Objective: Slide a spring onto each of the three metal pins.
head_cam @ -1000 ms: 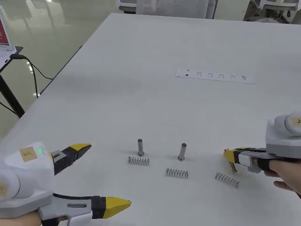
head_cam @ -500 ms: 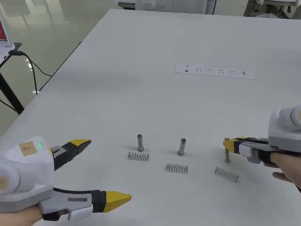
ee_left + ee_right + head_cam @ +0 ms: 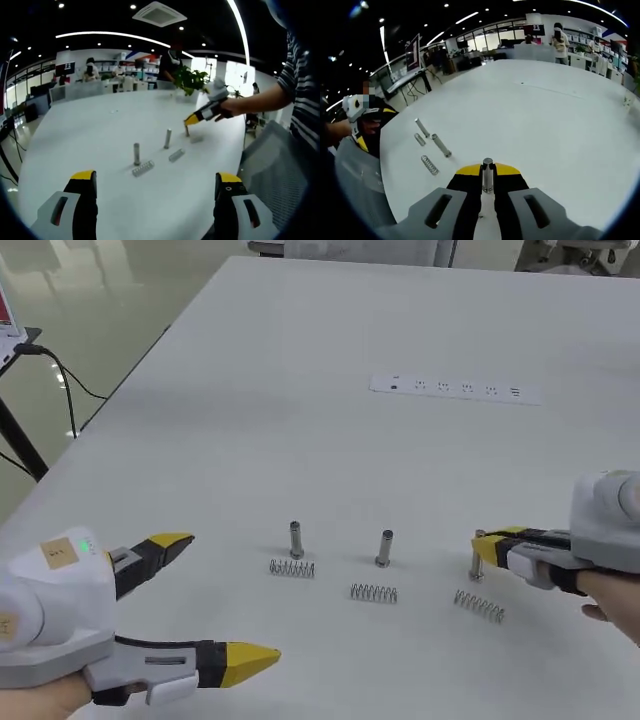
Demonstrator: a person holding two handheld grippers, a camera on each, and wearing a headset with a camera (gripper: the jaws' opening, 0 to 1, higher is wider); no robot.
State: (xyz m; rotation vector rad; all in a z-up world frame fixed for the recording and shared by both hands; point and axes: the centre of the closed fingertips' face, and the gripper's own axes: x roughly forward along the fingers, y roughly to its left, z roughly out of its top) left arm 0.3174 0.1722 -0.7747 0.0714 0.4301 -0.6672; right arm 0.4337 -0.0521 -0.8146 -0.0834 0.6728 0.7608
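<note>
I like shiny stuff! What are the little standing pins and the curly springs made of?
Each pin looks like metal: smooth, grey, with a soft shine along its side. Each spring looks like thin silvery wire wound in coils, probably steel, though it's too small to be sure.

Head view above the white worktop, facing forward and down, left gripper view low and well back from the metal pins, right gripper view tight on the end pin, pins shared throughout.
</note>
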